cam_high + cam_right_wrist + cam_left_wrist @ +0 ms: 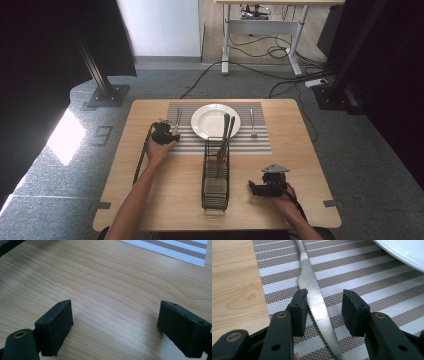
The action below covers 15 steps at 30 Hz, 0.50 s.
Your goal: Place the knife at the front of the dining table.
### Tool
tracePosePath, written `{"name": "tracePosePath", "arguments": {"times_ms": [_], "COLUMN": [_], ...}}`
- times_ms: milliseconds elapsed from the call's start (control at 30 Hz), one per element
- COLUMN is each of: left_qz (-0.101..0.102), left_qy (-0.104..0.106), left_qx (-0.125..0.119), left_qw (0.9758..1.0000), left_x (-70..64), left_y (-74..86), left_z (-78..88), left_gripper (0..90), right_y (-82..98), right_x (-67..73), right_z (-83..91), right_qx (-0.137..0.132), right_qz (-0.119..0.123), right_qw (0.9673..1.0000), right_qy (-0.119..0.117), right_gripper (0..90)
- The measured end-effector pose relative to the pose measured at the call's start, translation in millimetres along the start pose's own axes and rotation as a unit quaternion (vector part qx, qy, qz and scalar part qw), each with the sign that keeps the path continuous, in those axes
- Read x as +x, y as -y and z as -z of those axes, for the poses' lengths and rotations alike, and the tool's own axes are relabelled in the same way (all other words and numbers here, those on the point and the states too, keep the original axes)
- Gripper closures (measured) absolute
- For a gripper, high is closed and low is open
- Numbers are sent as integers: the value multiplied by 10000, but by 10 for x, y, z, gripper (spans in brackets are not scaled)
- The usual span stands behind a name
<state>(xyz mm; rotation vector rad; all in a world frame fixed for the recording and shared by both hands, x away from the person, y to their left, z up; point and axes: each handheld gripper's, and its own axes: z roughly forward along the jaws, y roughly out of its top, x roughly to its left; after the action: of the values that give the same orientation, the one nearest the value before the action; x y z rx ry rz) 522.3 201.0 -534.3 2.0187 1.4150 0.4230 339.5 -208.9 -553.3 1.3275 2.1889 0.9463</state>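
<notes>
Your left gripper [324, 307] stood part-open astride the knife [315, 302], which lay between its jaws on the striped placemat [372, 282]; only the left jaw touched the blade. From above, your right gripper [256, 188] rested low, jaws wide over bare table [107, 290].

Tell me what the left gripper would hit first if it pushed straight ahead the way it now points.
Likely nothing new: the left gripper already straddles the knife lying on the striped placemat, jaws open, so it would slide along the knife's handle. The white plate lies off to one side.
</notes>
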Motion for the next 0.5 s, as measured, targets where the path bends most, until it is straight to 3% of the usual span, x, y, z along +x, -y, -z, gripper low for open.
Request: {"name": "tracePosePath", "arguments": {"times_ms": [500], "left_qz": [-1], "left_qy": [-19], "left_qx": [-56], "left_qw": [10000], "left_x": [-5], "left_y": [19], "left_z": [-1], "left_gripper": [563], "right_y": [1], "right_x": [0], "right_z": [2], "right_qx": [6], "right_qz": [20], "right_qw": [10000], "right_qy": [-10], "right_gripper": [130]}}
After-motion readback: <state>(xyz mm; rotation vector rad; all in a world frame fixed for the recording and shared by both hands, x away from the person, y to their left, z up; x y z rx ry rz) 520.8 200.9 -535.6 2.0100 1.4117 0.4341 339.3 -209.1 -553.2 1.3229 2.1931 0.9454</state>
